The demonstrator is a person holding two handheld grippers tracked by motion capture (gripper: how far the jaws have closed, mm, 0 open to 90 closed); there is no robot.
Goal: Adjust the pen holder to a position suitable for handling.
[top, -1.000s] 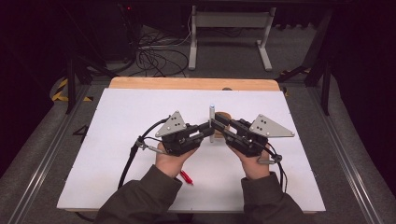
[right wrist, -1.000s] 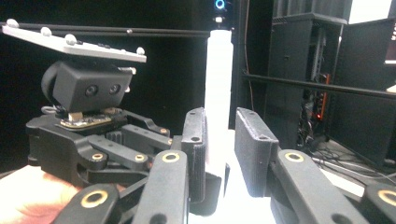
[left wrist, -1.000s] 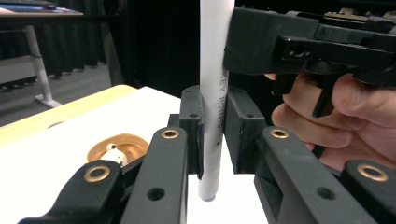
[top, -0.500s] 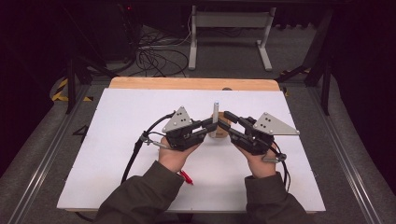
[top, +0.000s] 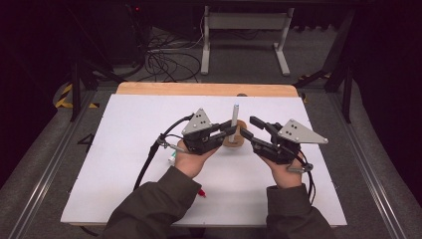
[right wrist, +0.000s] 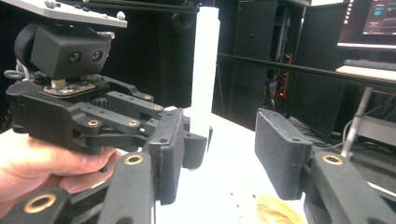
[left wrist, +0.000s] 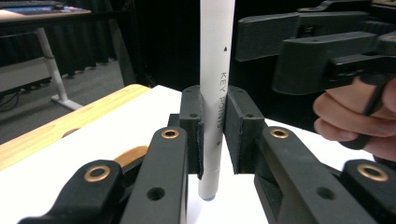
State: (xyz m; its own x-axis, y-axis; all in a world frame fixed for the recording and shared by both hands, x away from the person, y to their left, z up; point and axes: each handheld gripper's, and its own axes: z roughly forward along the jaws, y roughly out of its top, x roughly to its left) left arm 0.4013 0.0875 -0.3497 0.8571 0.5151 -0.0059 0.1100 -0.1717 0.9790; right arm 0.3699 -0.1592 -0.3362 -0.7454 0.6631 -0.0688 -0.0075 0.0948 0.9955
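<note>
Left claw (top: 230, 133) clamped on upright marker (top: 233, 117), right claw (top: 253, 131) open alongside.

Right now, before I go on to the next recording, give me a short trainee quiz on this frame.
1. True or false: the left gripper is shut on the white pen.
2. How does the pen stand? A) flat on the white board B) upright C) inside a cup
3. What lies on the white board just behind the pen, between the two grippers?

Key
1. True: in the left gripper view the pads press the pen from both sides.
2. B: upright. The right gripper has its jaws apart with nothing between them; they have just been opening.
3. A small round wooden disc.
</note>
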